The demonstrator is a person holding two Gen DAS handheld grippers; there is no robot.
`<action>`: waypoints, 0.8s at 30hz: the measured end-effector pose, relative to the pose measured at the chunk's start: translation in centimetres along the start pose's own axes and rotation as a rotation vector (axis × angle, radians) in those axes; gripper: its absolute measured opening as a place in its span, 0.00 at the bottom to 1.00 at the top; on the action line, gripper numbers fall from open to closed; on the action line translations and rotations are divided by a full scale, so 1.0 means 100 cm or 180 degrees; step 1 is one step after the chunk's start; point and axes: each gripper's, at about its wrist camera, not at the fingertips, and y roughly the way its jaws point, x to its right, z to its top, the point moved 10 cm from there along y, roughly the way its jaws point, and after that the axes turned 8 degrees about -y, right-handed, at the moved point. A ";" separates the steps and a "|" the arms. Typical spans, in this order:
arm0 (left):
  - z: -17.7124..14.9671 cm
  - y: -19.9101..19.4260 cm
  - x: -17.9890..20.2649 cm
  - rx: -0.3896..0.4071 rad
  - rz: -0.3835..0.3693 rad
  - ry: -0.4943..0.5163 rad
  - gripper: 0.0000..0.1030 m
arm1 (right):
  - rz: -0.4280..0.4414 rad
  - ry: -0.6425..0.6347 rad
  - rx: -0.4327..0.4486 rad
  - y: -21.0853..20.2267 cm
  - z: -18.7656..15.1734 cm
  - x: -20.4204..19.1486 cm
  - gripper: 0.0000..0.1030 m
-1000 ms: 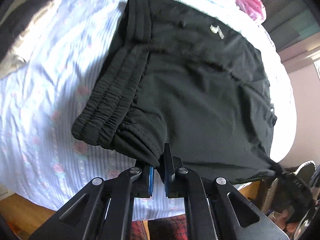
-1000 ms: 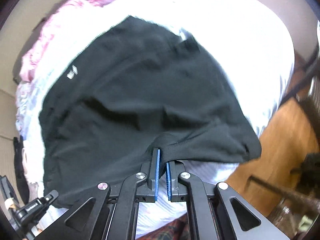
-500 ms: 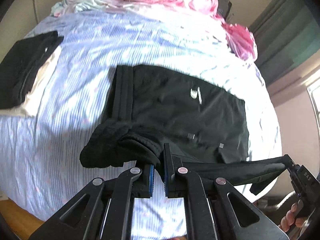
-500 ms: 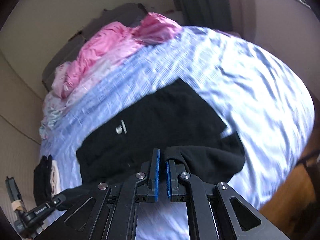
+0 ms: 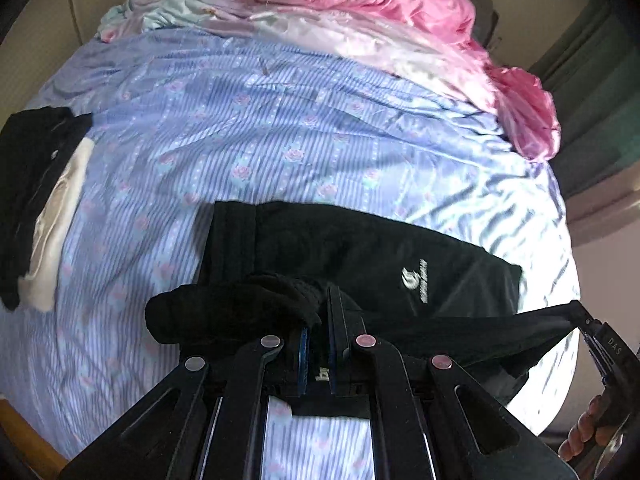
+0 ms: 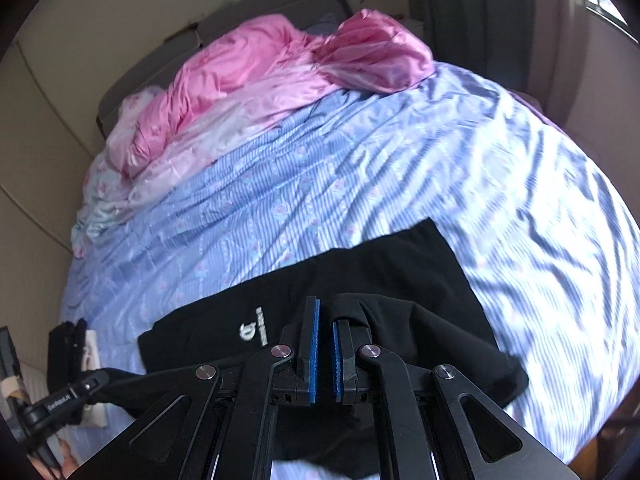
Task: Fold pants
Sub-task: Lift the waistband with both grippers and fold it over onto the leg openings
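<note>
The left hand-held gripper (image 5: 316, 354) is clamped on the bunched waistband end of the black pants (image 5: 360, 256), and the right hand-held gripper (image 6: 324, 350) pinches their other near edge – the fabric is lifted between them. The rest lies on the blue striped bedsheet (image 5: 240, 152), logo up. Beyond – a pink quilt (image 6: 256, 68).

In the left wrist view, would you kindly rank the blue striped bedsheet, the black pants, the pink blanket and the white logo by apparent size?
1. blue striped bedsheet
2. black pants and pink blanket: too alike to rank, and the pants lie nearer the camera
3. white logo
</note>
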 end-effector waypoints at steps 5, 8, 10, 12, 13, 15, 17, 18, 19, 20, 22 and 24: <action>0.024 0.050 0.005 -0.0142 0.0171 -0.0019 0.09 | 0.0028 -0.0042 -0.0255 0.062 0.012 0.006 0.06; 0.033 0.076 0.008 -0.0217 0.0283 0.0023 0.09 | 0.0046 -0.0029 -0.0397 0.094 0.013 0.010 0.06; 0.037 0.090 0.009 -0.0263 0.0354 0.0037 0.11 | 0.0057 -0.0022 -0.0472 0.111 0.014 0.013 0.06; 0.040 0.103 0.007 -0.0296 0.0440 0.0037 0.12 | 0.0070 -0.0029 -0.0547 0.125 0.015 0.015 0.07; 0.041 0.109 0.007 -0.0326 0.0484 0.0043 0.12 | 0.0094 -0.0016 -0.0569 0.130 0.015 0.015 0.08; 0.042 0.117 0.007 -0.0373 0.0582 0.0074 0.15 | 0.0132 -0.0013 -0.0606 0.135 0.016 0.015 0.13; 0.043 0.120 0.010 -0.0374 0.0622 0.0146 0.22 | 0.0172 -0.0040 -0.0616 0.136 0.017 0.015 0.27; 0.043 0.120 0.014 -0.0365 0.0610 0.0183 0.30 | 0.0206 -0.0053 -0.0609 0.135 0.018 0.015 0.37; 0.044 0.118 0.018 -0.0332 0.0591 0.0224 0.41 | 0.0227 -0.0072 -0.0592 0.132 0.019 0.014 0.41; 0.046 0.115 0.022 -0.0271 0.0583 0.0268 0.46 | 0.0222 -0.0097 -0.0589 0.131 0.020 0.015 0.41; 0.050 0.108 0.028 -0.0147 0.0609 0.0358 0.57 | 0.0224 -0.0127 -0.0591 0.127 0.022 0.016 0.41; 0.058 0.097 0.030 0.0099 0.0792 0.0498 0.79 | 0.0237 -0.0116 -0.0626 0.123 0.024 0.018 0.44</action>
